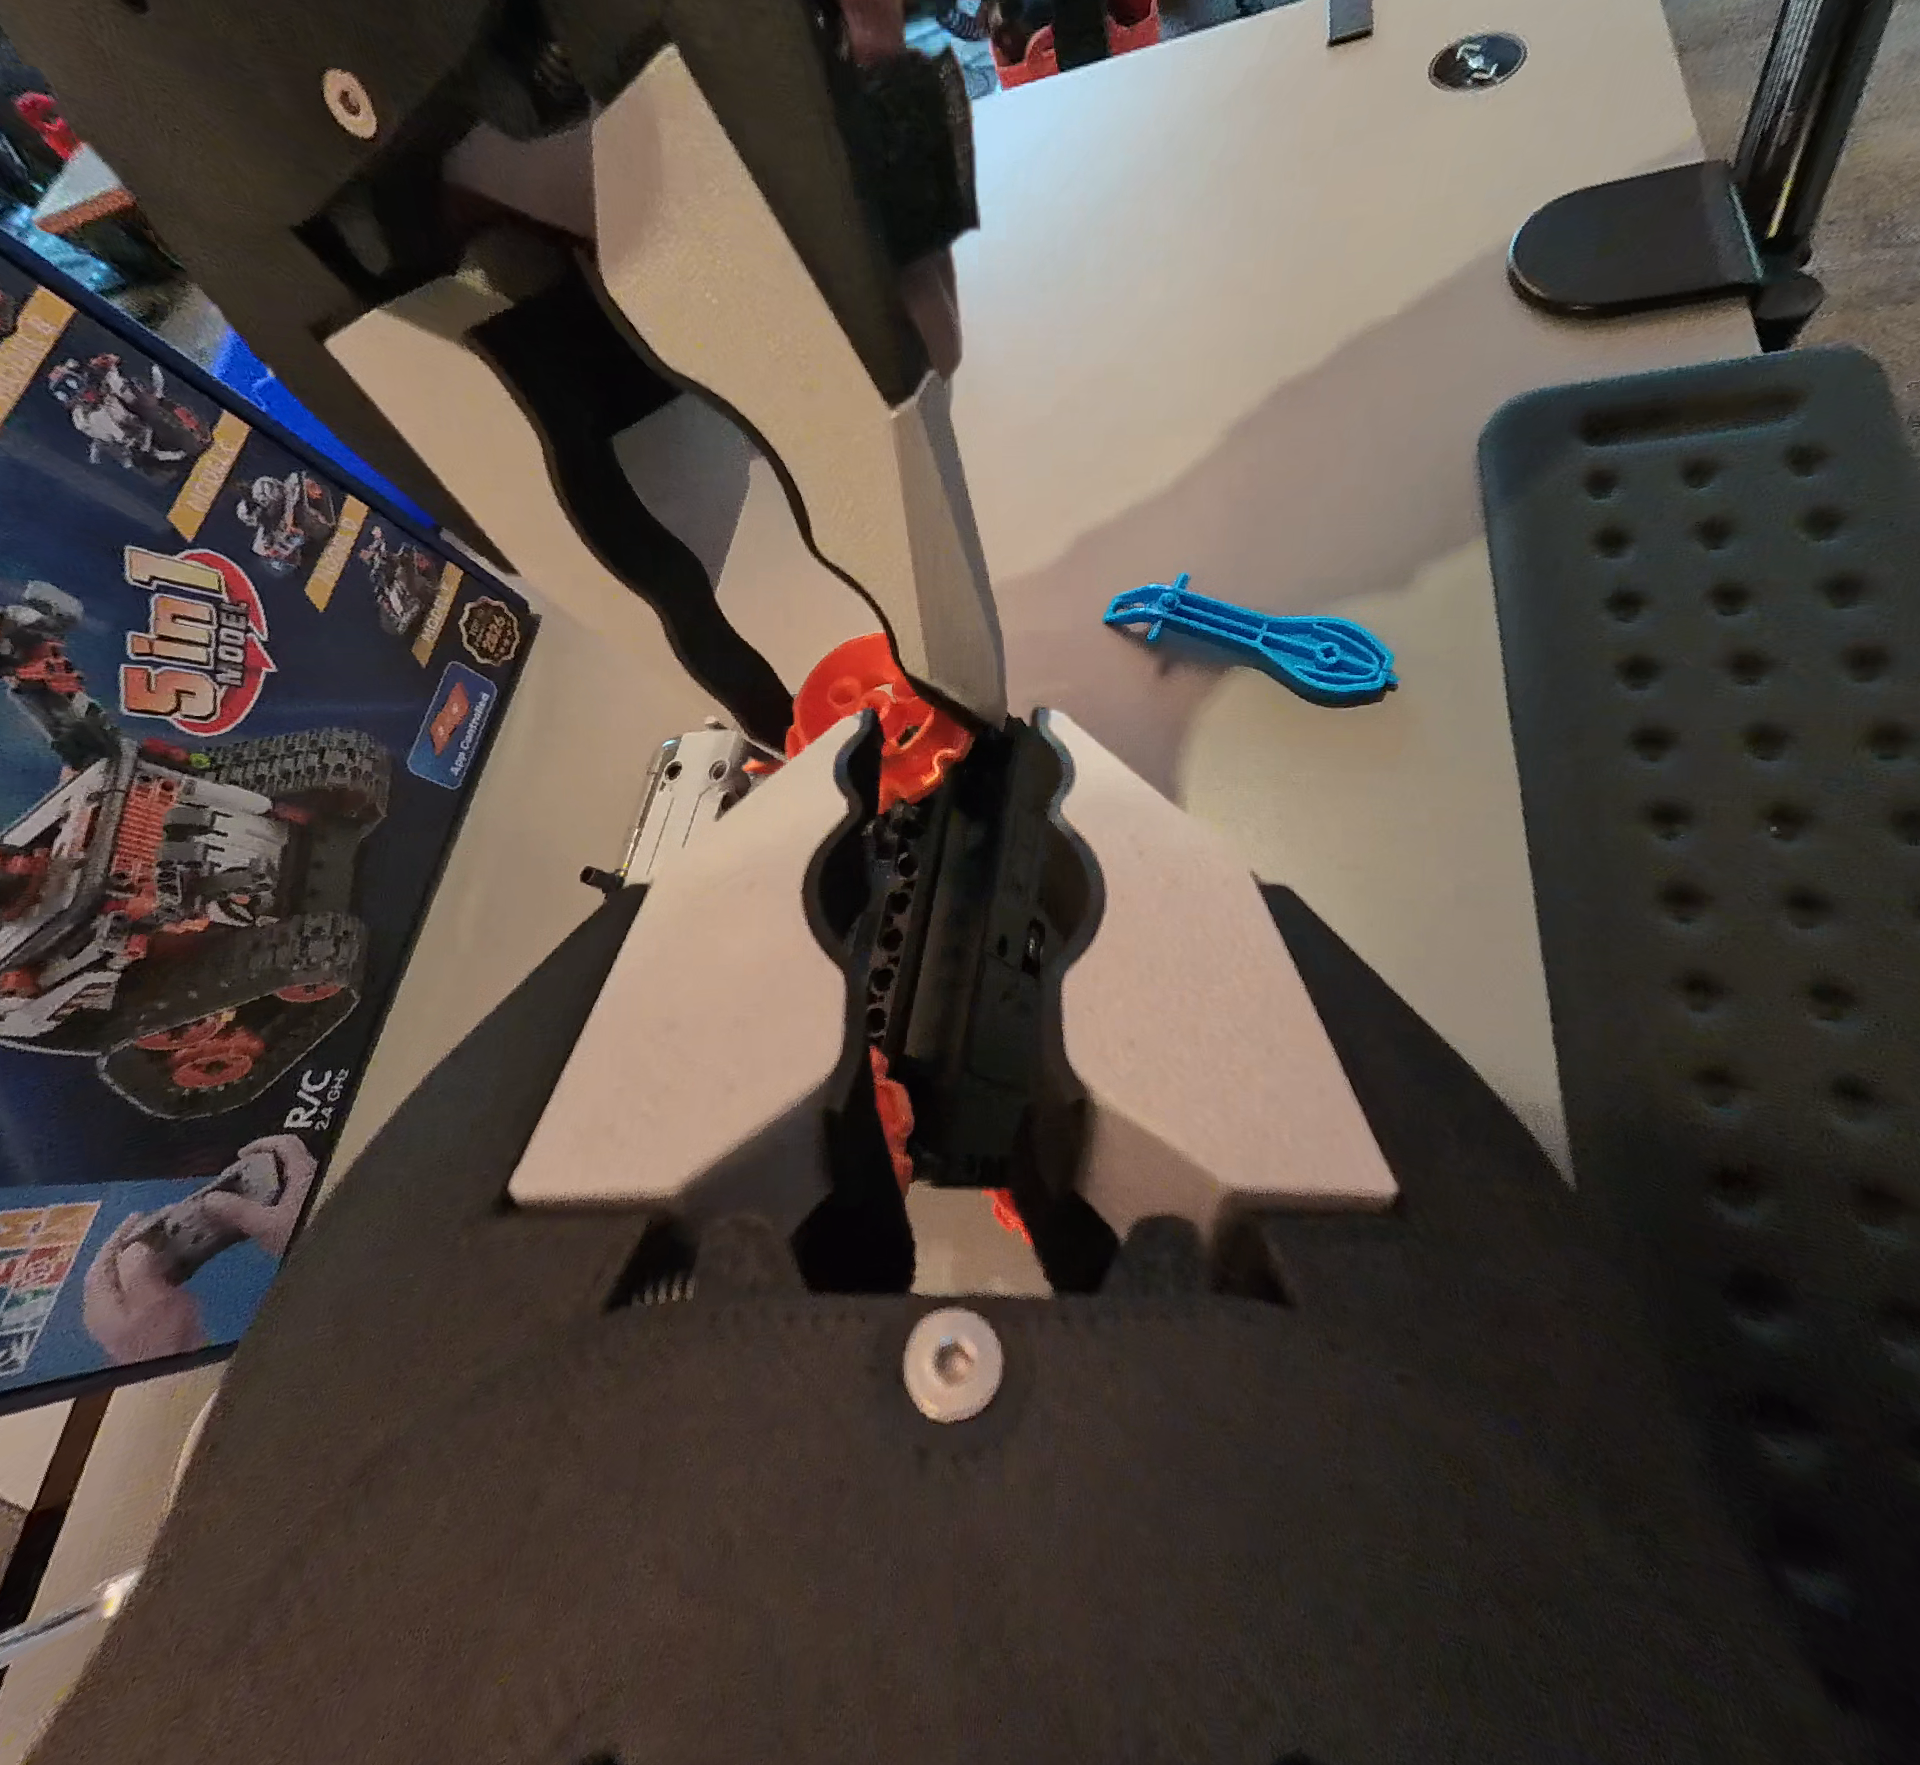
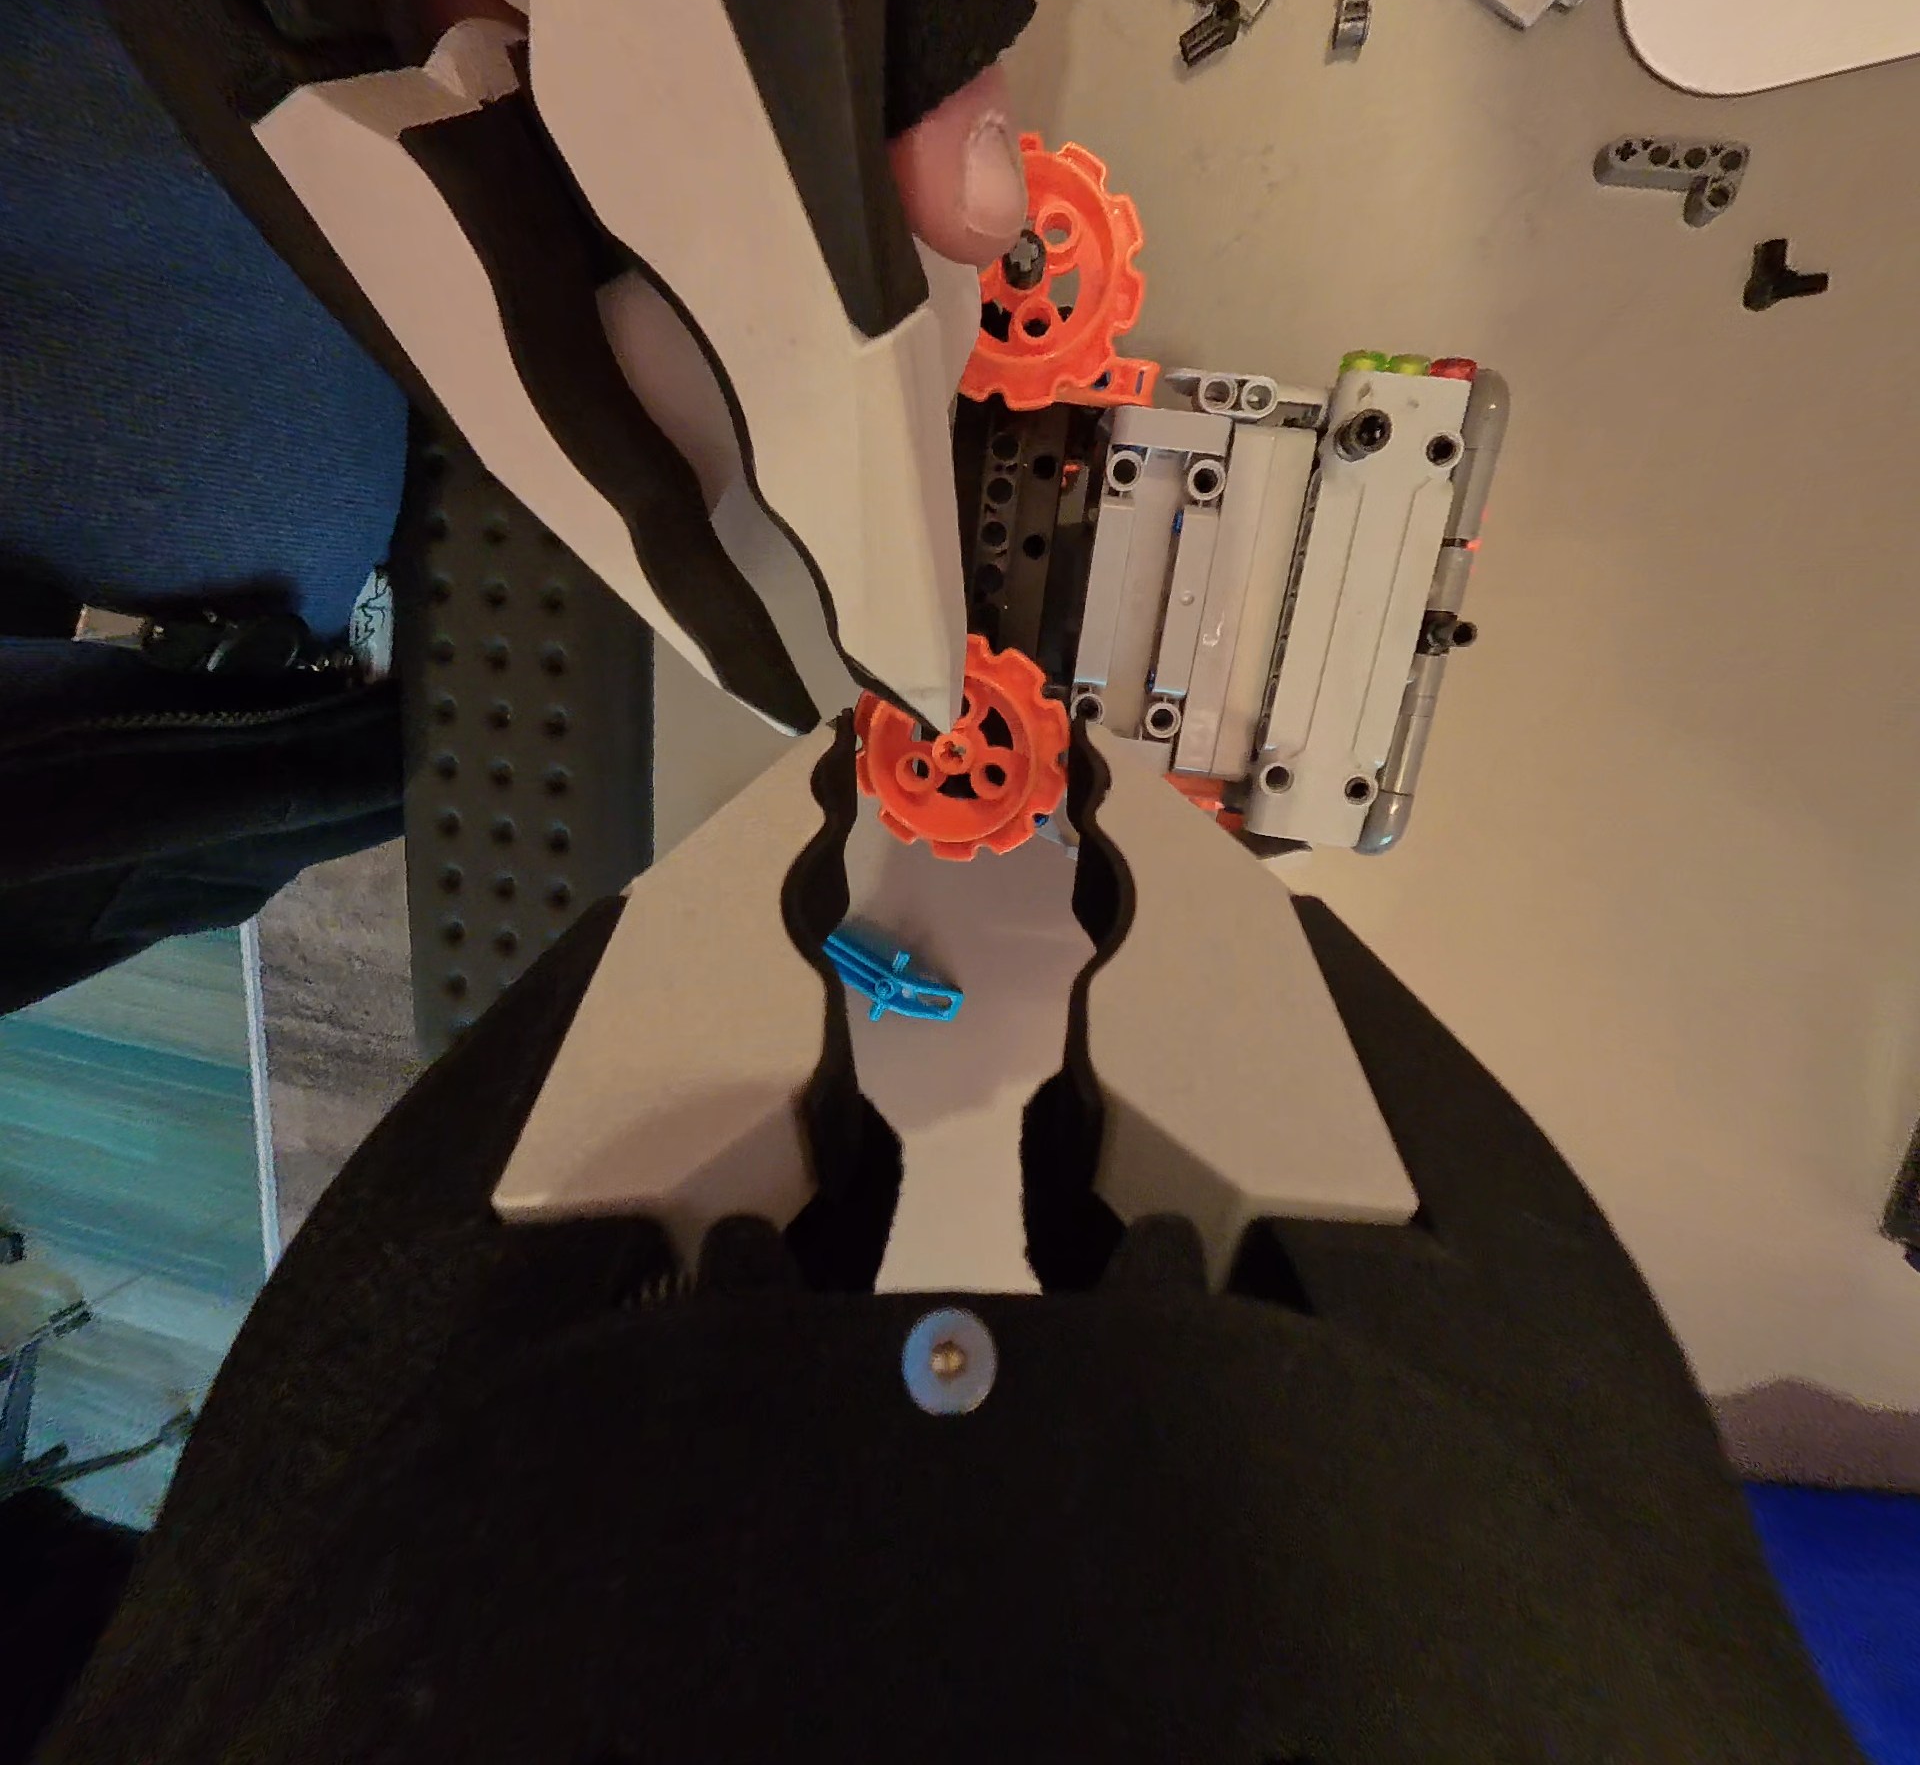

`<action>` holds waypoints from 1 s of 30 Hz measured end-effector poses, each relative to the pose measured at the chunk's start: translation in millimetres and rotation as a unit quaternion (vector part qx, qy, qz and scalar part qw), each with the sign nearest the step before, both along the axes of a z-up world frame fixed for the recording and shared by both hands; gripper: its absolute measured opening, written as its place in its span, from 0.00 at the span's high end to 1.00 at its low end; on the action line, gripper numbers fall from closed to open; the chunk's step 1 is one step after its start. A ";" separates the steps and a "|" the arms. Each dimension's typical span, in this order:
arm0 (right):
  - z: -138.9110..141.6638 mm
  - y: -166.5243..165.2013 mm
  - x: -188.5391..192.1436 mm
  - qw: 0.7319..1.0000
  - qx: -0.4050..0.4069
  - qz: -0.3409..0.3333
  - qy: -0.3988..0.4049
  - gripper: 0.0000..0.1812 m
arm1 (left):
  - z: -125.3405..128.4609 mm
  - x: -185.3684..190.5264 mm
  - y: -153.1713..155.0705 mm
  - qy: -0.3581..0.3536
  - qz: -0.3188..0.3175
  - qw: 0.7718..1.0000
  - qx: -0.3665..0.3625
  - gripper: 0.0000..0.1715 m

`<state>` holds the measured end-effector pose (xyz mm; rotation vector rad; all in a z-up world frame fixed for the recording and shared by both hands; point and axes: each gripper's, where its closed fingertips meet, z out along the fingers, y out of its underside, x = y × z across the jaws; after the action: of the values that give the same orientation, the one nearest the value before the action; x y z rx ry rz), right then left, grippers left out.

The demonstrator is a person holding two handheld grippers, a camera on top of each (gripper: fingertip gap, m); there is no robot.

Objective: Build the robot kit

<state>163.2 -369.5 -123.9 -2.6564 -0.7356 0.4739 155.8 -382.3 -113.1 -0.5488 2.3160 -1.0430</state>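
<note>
Bare table (image 1: 1299,281) beyond blue tool (image 1: 1250,640), seemingly.

Printed lettering covers the blue toy box (image 1: 208,780).

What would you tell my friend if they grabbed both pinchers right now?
Left gripper: shut on the black beam side of the toy model, holding it.
Right gripper: open, tips either side of the lower orange sprocket. I cannot tell if they touch it.
On the model: that sprocket and an upper orange sprocket, with a person's fingertip by it.
Loose on the table: a blue piece and small grey parts.
The picture box lies to the left.
</note>
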 end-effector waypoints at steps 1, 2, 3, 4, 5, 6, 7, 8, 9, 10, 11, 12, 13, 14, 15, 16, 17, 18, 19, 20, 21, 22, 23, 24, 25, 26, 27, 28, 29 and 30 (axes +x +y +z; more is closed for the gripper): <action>-0.4 0.5 -0.4 1.000 0.005 -0.002 0.003 0.79 | 0.2 0.4 0.5 0.002 0.001 1.000 0.000 0.85; -1.2 0.8 -1.1 1.000 0.011 -0.005 0.006 0.79 | -0.7 0.5 1.0 0.006 0.002 1.000 -0.002 0.85; -1.8 1.1 -1.6 1.000 0.017 -0.009 0.010 0.79 | -1.2 0.0 1.0 0.010 0.001 1.000 -0.007 0.85; -2.0 1.9 -1.7 0.999 0.027 -0.015 0.014 0.78 | -1.0 0.0 1.4 0.011 0.001 1.000 -0.011 0.86; -2.3 2.2 -0.9 0.999 0.036 -0.023 0.017 0.78 | -1.2 0.5 2.1 0.010 0.003 1.000 -0.012 0.86; -2.1 2.5 0.1 0.998 0.047 -0.032 0.020 0.77 | -1.1 0.1 2.0 0.012 0.003 1.000 -0.013 0.86; -1.7 3.0 0.7 0.997 0.059 -0.039 0.024 0.77 | -0.9 0.1 1.9 0.012 0.003 1.000 -0.015 0.86; -1.1 3.2 1.4 0.996 0.072 -0.046 0.027 0.76 | -0.9 0.5 2.0 0.014 0.003 1.000 -0.016 0.86; 0.2 2.7 2.2 0.994 0.087 -0.053 0.029 0.76 | -0.8 0.4 2.2 0.016 0.003 1.000 -0.017 0.87; 1.7 1.4 3.9 0.993 0.100 -0.061 0.027 0.76 | -0.5 0.5 2.2 0.019 0.001 1.000 -0.019 0.87; 3.5 0.0 5.8 0.991 0.113 -0.068 0.021 0.76 | -0.2 0.9 2.4 0.022 0.001 1.000 -0.020 0.87; 5.9 -1.2 6.9 0.989 0.127 -0.073 0.016 0.77 | 0.0 1.5 2.4 0.024 0.000 1.000 -0.019 0.88; 7.6 -2.2 7.4 0.987 0.140 -0.076 0.011 0.78 | 0.3 1.8 1.9 0.026 -0.003 0.999 -0.019 0.88; 6.6 -3.7 7.6 0.986 0.147 -0.079 0.006 0.78 | 0.5 2.1 1.0 0.031 -0.004 0.999 -0.022 0.89; 4.9 -5.3 6.9 0.985 0.152 -0.079 0.003 0.82 | 0.3 2.4 0.4 0.035 -0.005 0.999 -0.023 0.90; 3.6 -6.0 5.8 0.984 0.158 -0.080 0.003 0.84 | -0.5 2.5 0.4 0.038 -0.007 0.999 -0.019 0.92; 2.6 -6.4 5.1 0.983 0.161 -0.083 0.006 0.84 | -1.3 2.6 0.4 0.041 -0.007 0.999 -0.016 0.92; 2.2 -6.6 4.9 0.983 0.161 -0.088 0.012 0.84 | -1.1 2.6 0.1 0.044 -0.008 0.999 -0.019 0.92; 2.3 -6.8 4.8 0.983 0.161 -0.092 0.018 0.84 | -0.9 2.4 -0.1 0.049 -0.008 0.998 -0.024 0.92; 2.2 -7.0 4.8 0.982 0.160 -0.093 0.023 0.84 | -0.6 2.3 -0.4 0.054 -0.009 0.998 -0.028 0.92; 2.2 -7.0 5.1 0.982 0.158 -0.096 0.031 0.84 | -0.2 2.6 -0.7 0.055 -0.011 0.998 -0.030 0.92; 2.5 -7.0 5.1 0.982 0.154 -0.101 0.042 0.84 | 0.1 3.1 -0.7 0.057 -0.011 0.998 -0.032 0.92; 2.8 -7.0 4.9 0.981 0.151 -0.106 0.056 0.84 | 0.6 3.2 -0.8 0.061 -0.011 0.997 -0.037 0.92; 3.0 -7.0 5.2 0.979 0.148 -0.115 0.075 0.84 | 1.1 3.5 -0.9 0.063 -0.011 0.997 -0.041 0.92; 3.0 -7.4 5.7 0.977 0.144 -0.124 0.097 0.84 | 2.0 3.6 -1.2 0.060 -0.013 0.997 -0.041 0.92; 3.1 -8.0 6.6 0.975 0.144 -0.130 0.112 0.84 | 3.9 3.7 -1.5 0.057 -0.013 0.997 -0.045 0.91; 3.6 -7.7 7.6 0.972 0.148 -0.135 0.125 0.84 | 6.4 4.0 -2.2 0.056 -0.012 0.997 -0.052 0.88; 4.0 -7.5 7.7 0.969 0.149 -0.141 0.140 0.84 | 8.6 5.0 -2.1 0.053 -0.010 0.997 -0.056 0.86; 3.5 -8.1 7.1 0.967 0.147 -0.143 0.149 0.84 | 9.8 7.1 -0.3 0.047 -0.004 0.997 -0.054 0.83; 3.3 -8.4 6.7 0.966 0.147 -0.144 0.154 0.84 | 10.3 7.9 0.9 0.047 -0.003 0.998 -0.053 0.82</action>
<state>169.9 -377.9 -120.6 -2.2887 -0.2927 0.6226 163.8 -381.4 -102.7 -0.6456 2.3537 -1.1703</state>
